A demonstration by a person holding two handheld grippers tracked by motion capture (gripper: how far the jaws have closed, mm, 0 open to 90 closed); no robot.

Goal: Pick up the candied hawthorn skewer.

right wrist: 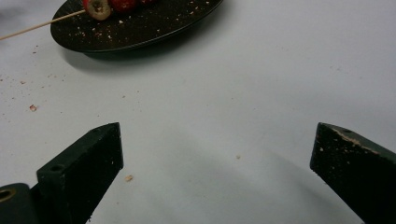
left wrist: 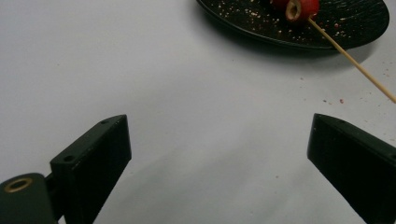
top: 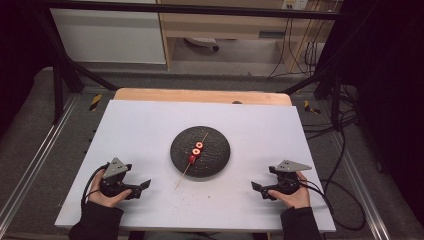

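— From where I stand, the white worktop point(top: 150, 130) takes up most of it, with a wooden edge past its far side, and beyond that a dark metal frame, pale cabinets and cables trailing on the floor.

— And the black plate point(top: 215, 160)?

— It sits midway between the two, ahead of each and inward: forward and right of the left gripper point(top: 142, 186), forward and left of the right gripper point(top: 256, 187). Both rest low by the near edge, well apart from it, each with its jaws spread wide and nothing between them.

— What's on the plate?

— A thin wooden skewer point(top: 184, 175) threaded with red fruit pieces point(top: 196, 151), a few of them. Its bare end sticks out over the rim toward the left gripper. There are crumbs point(right wrist: 32, 108) scattered on the worktop near the right gripper.

— So the next step?

— My guess is picking up the skewer. I'd say pinch the bare stick squarely, close gently so it doesn't roll or snap, and perhaps steady the plate with the other side.
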